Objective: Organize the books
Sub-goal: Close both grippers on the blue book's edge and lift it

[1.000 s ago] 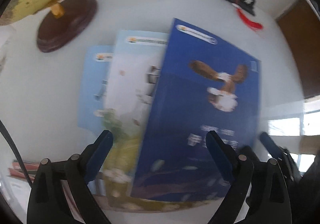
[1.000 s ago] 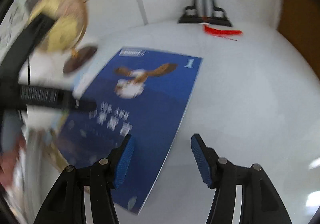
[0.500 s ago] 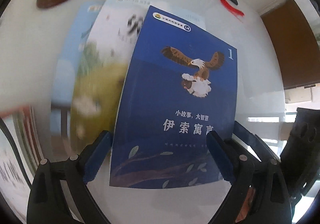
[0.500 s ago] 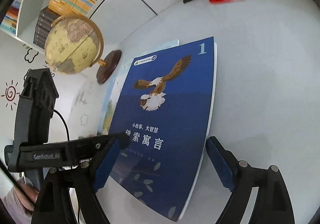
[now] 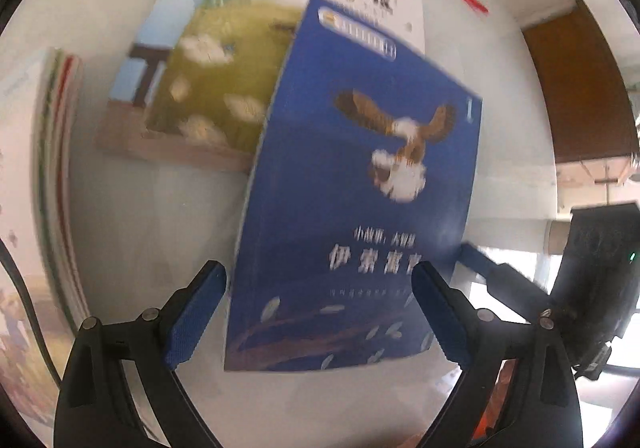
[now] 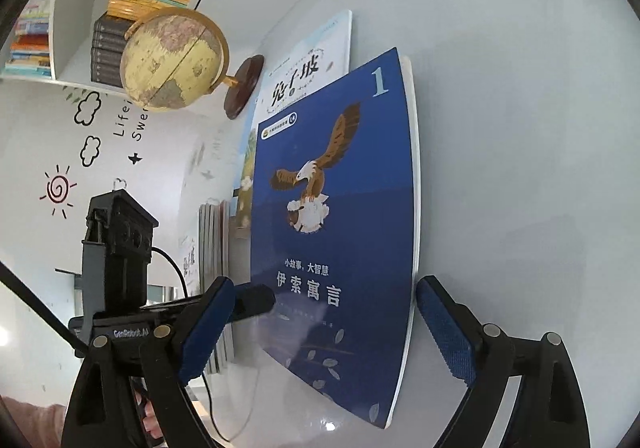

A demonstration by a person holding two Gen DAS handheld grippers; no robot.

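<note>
Both grippers wide over the blue eagle book on the white bench

Since a second ago, our right gripper [image 6: 320, 328] has spread from half-closed to wide and swung to frame the blue eagle book [image 6: 336, 208]; the globe [image 6: 174, 58] now stands sharp at upper left. From the left wrist, the books have slid up the frame, and a stack of books [image 5: 56, 176] shows at the left edge. Our left gripper [image 5: 318, 312] also stands wide, its blue pads either side of the book's lower edge, gripping nothing. The blue book lies flat on the bench [image 6: 520, 168], overlapping a white-and-green book [image 5: 224, 88]; neither gripper's pads press on it, though the left gripper's tip reaches over its cover.
</note>
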